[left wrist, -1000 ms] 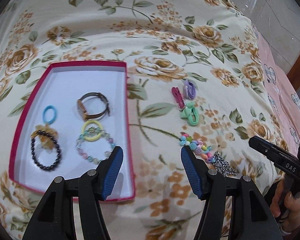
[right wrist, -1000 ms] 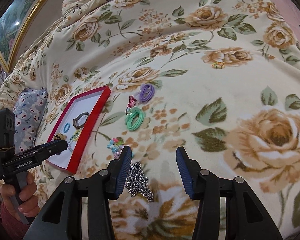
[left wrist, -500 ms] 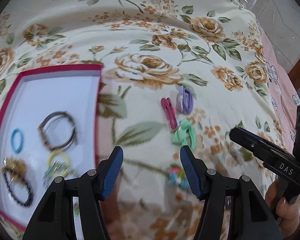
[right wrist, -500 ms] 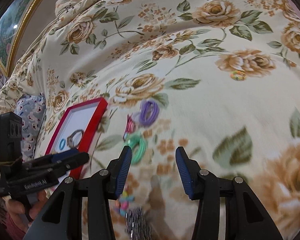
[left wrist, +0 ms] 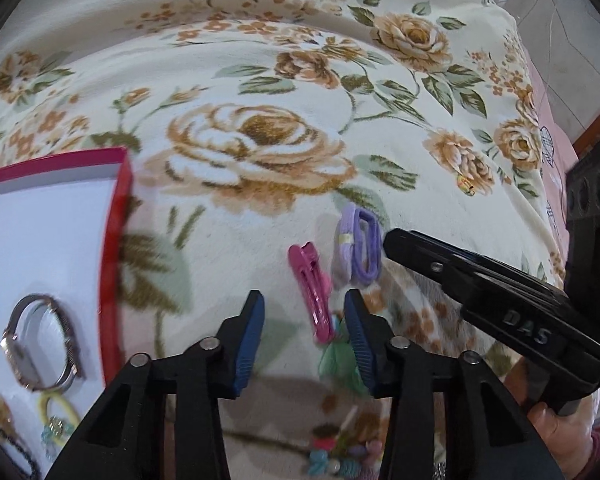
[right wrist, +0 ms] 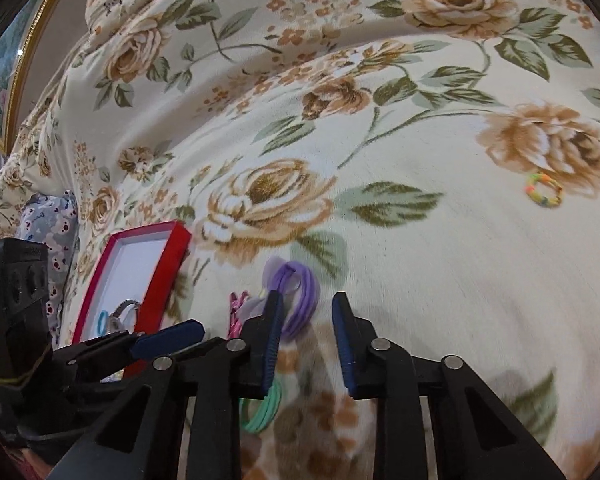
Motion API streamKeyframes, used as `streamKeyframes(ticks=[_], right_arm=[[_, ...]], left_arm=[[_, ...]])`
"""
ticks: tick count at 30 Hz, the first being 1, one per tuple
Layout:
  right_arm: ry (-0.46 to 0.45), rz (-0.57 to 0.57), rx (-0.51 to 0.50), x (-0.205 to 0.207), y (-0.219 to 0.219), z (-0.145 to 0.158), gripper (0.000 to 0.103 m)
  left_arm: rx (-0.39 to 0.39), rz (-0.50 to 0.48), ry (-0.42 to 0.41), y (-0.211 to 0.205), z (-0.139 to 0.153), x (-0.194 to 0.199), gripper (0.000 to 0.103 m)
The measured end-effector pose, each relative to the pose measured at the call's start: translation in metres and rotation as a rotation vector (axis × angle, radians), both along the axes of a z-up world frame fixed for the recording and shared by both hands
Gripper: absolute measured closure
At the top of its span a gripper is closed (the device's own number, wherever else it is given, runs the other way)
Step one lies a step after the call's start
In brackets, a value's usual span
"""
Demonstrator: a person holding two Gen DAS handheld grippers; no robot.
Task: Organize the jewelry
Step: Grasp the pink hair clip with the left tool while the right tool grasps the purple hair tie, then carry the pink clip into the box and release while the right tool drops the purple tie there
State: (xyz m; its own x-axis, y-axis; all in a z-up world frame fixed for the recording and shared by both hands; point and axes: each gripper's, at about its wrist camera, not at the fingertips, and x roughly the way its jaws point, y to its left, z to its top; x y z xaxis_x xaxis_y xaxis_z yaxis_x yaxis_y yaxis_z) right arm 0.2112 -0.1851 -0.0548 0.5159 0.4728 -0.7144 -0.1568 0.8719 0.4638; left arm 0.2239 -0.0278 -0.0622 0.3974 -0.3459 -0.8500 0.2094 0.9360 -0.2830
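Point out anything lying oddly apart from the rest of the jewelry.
One small multicoloured ring lies alone on the floral blanket, on a printed rose far right of the other pieces. The purple hair ties, pink clip and green ties cluster near the red tray.

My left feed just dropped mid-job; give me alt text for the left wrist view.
The open left gripper hovers over a floral blanket with a pink hair clip between its fingers. Purple hair ties lie just beyond, the right gripper reaching toward them; the red tray sits at left.
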Motion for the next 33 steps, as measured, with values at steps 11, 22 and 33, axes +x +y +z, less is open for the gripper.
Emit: streamKeyframes(ticks=[11,22,33], right_arm=[[-0.004,-0.010,0.013,-0.006,-0.005,-0.003,0.103],[0.023,-0.009,-0.005,0.000,0.015,-0.010,0.083],[-0.071,0.019,0.012,-0.037,0.025,0.023,0.100]], left_arm=[[0.019,-0.005,-0.020,-0.009,-0.012,0.007,0.092],[-0.029,0.031,-0.067,0.031,0.022,-0.039,0.092],[-0.048,0.070,-0.135,0.078,0.059,-0.087,0.092]])
